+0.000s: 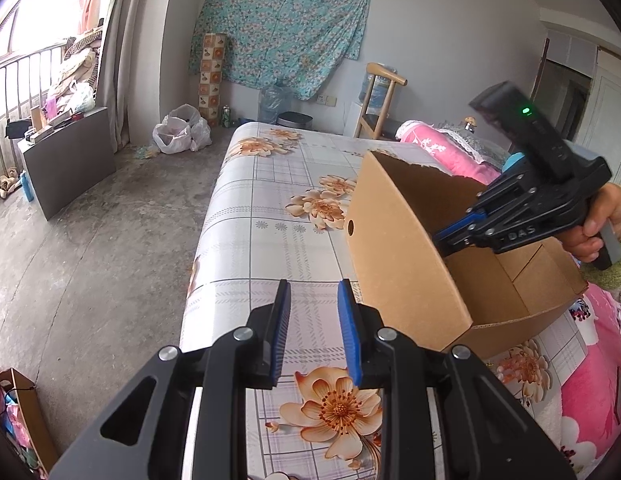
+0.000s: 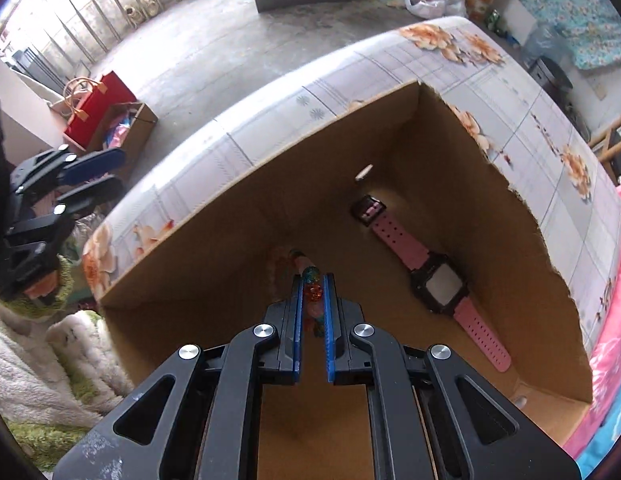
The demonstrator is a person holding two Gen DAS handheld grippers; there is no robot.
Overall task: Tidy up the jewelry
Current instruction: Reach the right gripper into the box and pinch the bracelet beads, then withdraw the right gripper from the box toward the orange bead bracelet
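Right gripper reaches down into the cardboard box, pads nearly closed, pinching a beaded bracelet near the box's floor centre. A pink watch lies along the box's right wall. Left gripper stands partly open, empty, over the table beside the box.

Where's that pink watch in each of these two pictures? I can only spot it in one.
Left wrist view: not in it; the cardboard box wall hides the inside.
Right wrist view: the pink watch lies flat on the box floor, right of centre, beside the right gripper.
Shared landmark: the cardboard box on the flowered tablecloth.
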